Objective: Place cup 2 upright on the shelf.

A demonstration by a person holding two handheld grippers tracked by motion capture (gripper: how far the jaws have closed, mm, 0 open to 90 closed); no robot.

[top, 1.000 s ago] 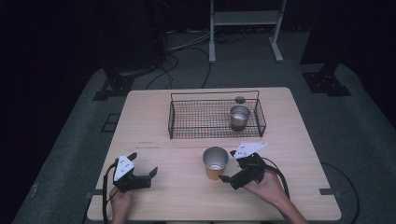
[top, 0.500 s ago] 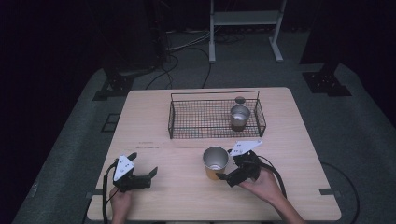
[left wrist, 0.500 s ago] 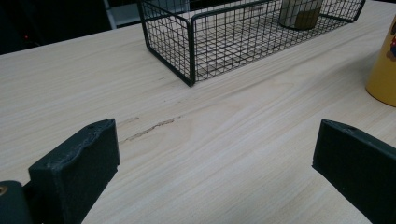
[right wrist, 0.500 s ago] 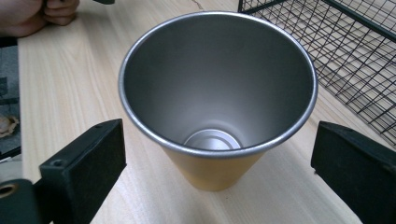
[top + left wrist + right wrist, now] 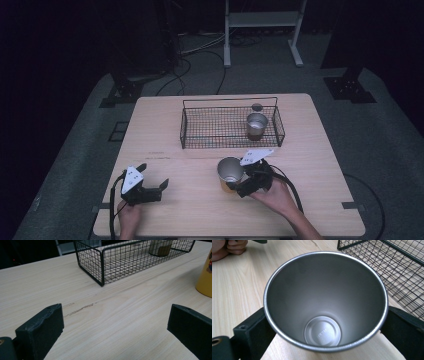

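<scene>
While it stands upright on the pale wooden counter (image 5: pixel 165 142), just in front of the black wire basket (image 5: pixel 200 131), the yellow-sided, steel-lined tapered cup (image 5: pixel 325 301) reads as light, rigid, smooth, likely slippery. My right tool (image 5: pixel 243 181) brackets its rim, jaws wide against both sides. Best hold: high, near the rim. My left tool (image 5: pixel 115 333) rests open, empty.

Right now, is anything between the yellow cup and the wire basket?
Nothing visible. The cup sits between the right tool's jaws, with bare table up to the basket. Another cup stands inside, at its right end.
</scene>
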